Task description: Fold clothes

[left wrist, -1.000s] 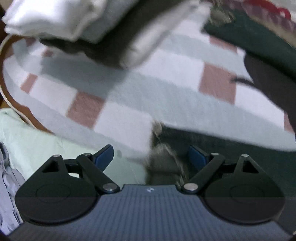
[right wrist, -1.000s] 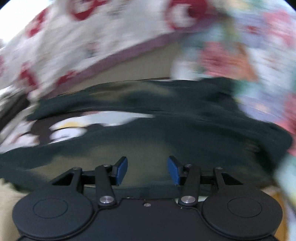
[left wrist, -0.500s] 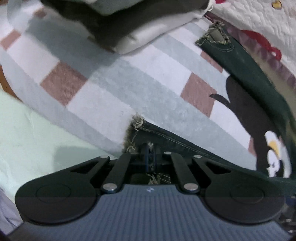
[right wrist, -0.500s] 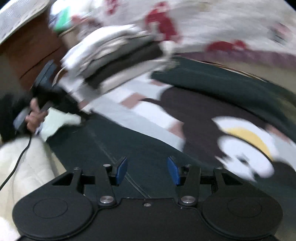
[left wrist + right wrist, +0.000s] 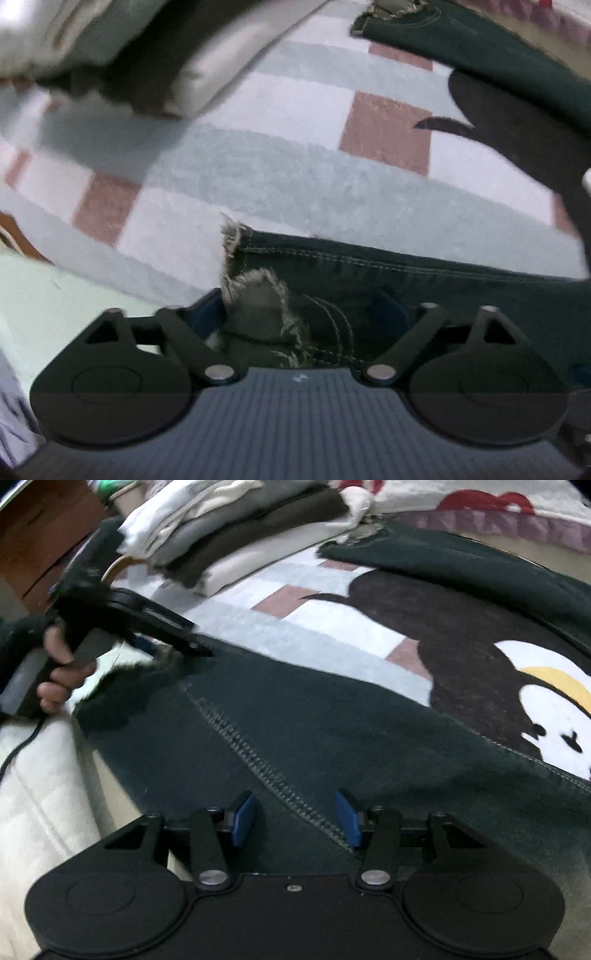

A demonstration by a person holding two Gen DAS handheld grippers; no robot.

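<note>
- The left gripper (image 5: 299,314) has its jaws spread wide, the frayed hem (image 5: 258,291) of the dark green jeans (image 5: 406,280) lying loose between them; neither blue pad is seen pressing the cloth.
- From the right wrist view the same left gripper (image 5: 199,648) sits at the left end of the jeans leg, the person's hand (image 5: 59,672) wrapped round its handle; this part of the view is blurred.
- The right gripper (image 5: 295,819) is parted too, its blue pads (image 5: 242,818) standing either side of a stitched seam (image 5: 258,760) in the jeans (image 5: 332,720); it grips nothing.
- The jeans lie spread across a checked blanket (image 5: 277,170) of white, grey and pink squares; one leg runs just ahead of the left gripper, the other lies farther off (image 5: 480,48), its frayed end near the top of the view.
- A black and white cartoon print (image 5: 517,686) on the blanket shows between the two legs.
- A stack of folded clothes (image 5: 236,528) in white, grey and dark cloth rests on the blanket's far side, beyond the jeans.
</note>
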